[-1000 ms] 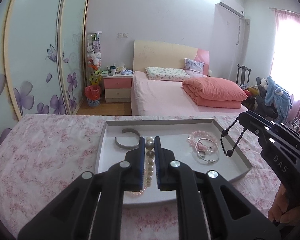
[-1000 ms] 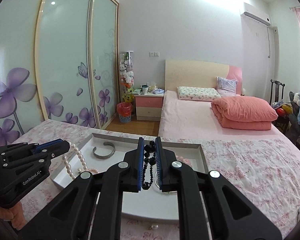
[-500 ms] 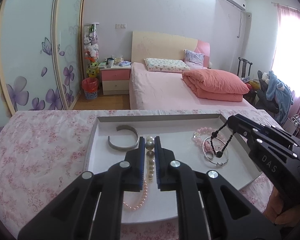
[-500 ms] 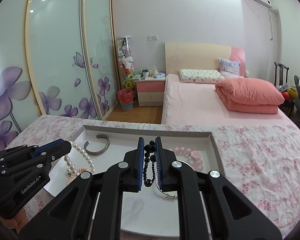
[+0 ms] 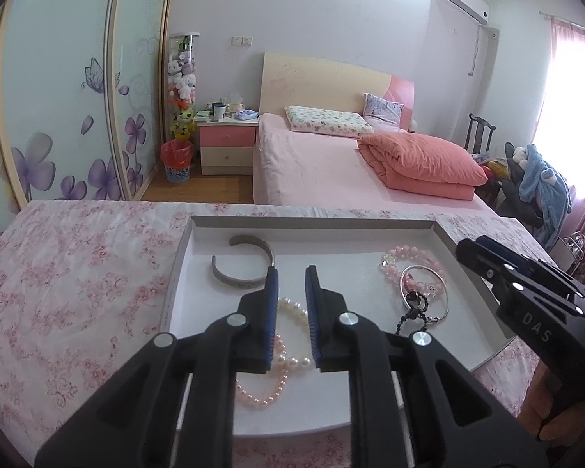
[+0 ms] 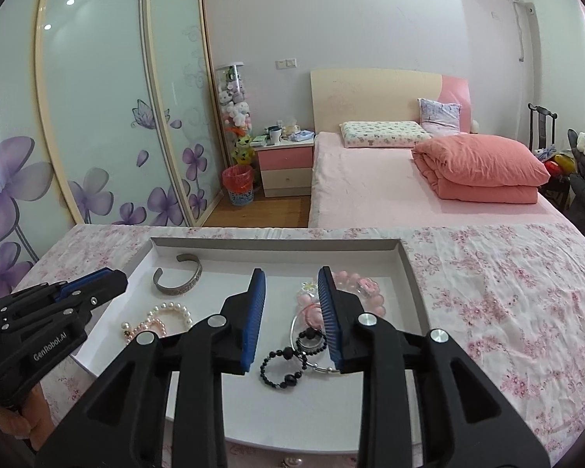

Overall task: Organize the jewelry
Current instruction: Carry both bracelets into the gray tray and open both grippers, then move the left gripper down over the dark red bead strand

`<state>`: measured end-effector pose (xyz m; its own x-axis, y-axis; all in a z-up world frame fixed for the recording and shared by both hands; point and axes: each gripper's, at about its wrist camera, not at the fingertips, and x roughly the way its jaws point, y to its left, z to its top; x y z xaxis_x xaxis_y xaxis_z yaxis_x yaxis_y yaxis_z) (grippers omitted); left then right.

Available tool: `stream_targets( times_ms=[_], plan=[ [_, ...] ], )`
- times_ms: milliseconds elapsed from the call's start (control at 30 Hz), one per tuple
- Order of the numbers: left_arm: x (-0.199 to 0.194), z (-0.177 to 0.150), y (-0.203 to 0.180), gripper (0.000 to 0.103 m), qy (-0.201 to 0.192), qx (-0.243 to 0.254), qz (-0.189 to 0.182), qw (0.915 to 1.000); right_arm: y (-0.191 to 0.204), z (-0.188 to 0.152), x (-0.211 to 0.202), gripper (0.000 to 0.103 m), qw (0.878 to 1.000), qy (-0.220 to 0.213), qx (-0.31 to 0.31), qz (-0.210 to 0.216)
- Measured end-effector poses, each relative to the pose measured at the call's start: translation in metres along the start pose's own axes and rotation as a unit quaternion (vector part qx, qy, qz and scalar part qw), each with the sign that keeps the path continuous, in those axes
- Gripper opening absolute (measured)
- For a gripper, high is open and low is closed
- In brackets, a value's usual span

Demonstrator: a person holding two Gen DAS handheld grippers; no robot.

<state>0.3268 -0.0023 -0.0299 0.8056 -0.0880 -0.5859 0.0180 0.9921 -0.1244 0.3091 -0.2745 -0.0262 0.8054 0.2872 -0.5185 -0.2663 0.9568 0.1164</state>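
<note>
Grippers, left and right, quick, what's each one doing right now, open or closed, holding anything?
Left gripper: open, holding nothing, above the pearl necklace in the tray.
Right gripper: open, holding nothing; the black bead bracelet lies in the tray below it.

Matt white tray (image 6: 409,273), brushed metal cuff (image 6: 179,279), glossy pearl strand (image 5: 292,335), floral cotton cloth (image 6: 507,292)

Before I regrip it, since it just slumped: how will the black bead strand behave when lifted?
The black bead strand lies in loose loops, so it will likely hang limp. One loop crosses the silver hoop, so it may snag. Probably light.
</note>
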Motion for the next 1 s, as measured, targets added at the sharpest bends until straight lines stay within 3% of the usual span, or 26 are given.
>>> stream_targets(
  times_ms=[300, 567, 700, 800, 1000],
  plan=[
    [-0.019, -0.014, 0.001, 0.017, 0.006, 0.002, -0.001, 1.0000, -0.005, -0.009, -0.016, 0.030, 1.000, 0.003, -0.004, -0.005],
    [-0.046, -0.043, -0.011, 0.024, 0.030, 0.014, -0.031, 0.9990, -0.013, -0.028, -0.042, 0.030, 1.000, 0.020, -0.005, -0.009],
    [-0.060, -0.066, -0.025, 0.034, 0.056, 0.025, -0.067, 0.9958, -0.019, -0.044, -0.058, 0.030, 0.999, 0.036, -0.006, -0.012],
    [-0.067, -0.086, -0.041, 0.040, 0.085, 0.045, -0.103, 0.9900, -0.026, -0.057, -0.069, 0.030, 0.999, 0.052, 0.004, -0.013],
    [-0.074, -0.116, -0.069, 0.057, 0.128, 0.081, -0.140, 0.9786, -0.035, -0.081, -0.087, 0.030, 0.997, 0.073, 0.012, -0.017]
  ],
)
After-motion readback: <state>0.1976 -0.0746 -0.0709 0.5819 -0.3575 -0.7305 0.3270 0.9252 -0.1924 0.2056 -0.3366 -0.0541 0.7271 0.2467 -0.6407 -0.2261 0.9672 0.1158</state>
